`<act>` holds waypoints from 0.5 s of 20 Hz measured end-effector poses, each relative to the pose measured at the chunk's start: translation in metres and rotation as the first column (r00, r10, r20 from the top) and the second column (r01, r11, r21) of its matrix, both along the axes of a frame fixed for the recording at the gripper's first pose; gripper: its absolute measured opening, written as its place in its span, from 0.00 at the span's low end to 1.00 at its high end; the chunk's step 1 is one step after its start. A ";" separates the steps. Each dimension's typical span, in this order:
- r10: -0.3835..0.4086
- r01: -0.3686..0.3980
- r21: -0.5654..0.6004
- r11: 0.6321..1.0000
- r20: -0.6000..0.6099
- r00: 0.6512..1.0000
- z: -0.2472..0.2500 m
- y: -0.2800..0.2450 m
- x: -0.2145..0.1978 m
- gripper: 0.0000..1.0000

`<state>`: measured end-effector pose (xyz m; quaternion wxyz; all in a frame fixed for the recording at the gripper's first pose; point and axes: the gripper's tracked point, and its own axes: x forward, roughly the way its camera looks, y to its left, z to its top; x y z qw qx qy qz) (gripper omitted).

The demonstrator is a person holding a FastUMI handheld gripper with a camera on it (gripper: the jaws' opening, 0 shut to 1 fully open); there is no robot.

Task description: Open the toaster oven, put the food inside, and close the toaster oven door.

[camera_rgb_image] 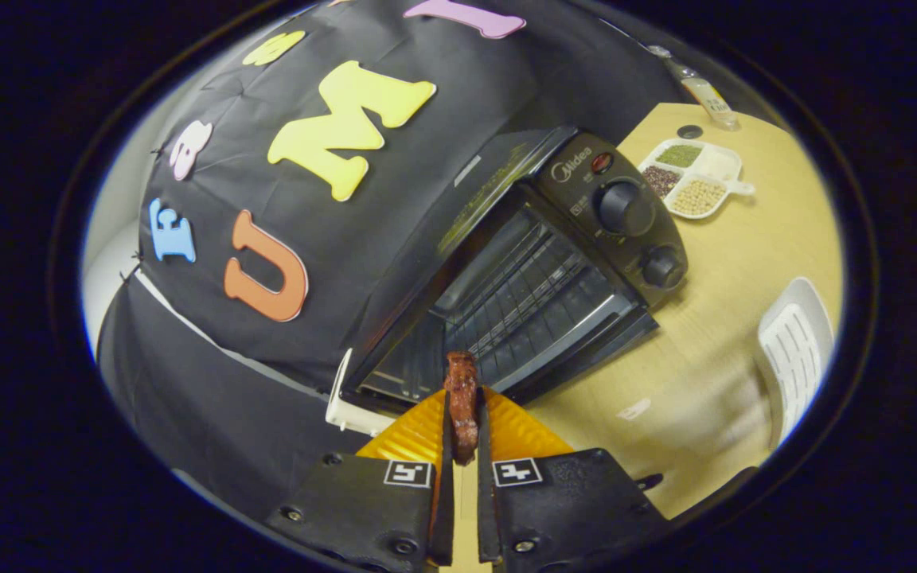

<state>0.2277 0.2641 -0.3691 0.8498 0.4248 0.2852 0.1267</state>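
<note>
My gripper (pixel 462 414) is shut on a brown, glazed piece of food (pixel 461 390) that stands up between the two fingers. Just beyond the fingertips is the black toaster oven (pixel 554 263), tilted in the view, with its door (pixel 586 350) swung down open. Inside the oven I see the wire rack (pixel 522 294). Two black knobs (pixel 624 207) sit on the control panel to the right of the oven's mouth. The food's tip is at the mouth of the oven, ahead of the lowered door.
The oven stands on a light wooden table (pixel 713 318). A white divided dish of beans and grains (pixel 693 179) lies beyond the oven. A white slatted rack (pixel 797 350) sits to the right. A white bracket (pixel 347 406) is by the oven's left corner.
</note>
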 end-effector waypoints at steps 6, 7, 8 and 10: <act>-0.165 0.164 0.066 0.984 0.015 0.986 -0.019 0.007 0.049 0.15; -0.193 0.192 0.073 0.979 0.010 0.981 -0.022 0.007 0.056 0.15; -0.213 0.213 0.079 0.974 0.002 0.977 -0.026 0.008 0.062 0.15; -0.249 0.248 0.078 0.966 -0.006 0.969 -0.034 0.012 0.074 0.15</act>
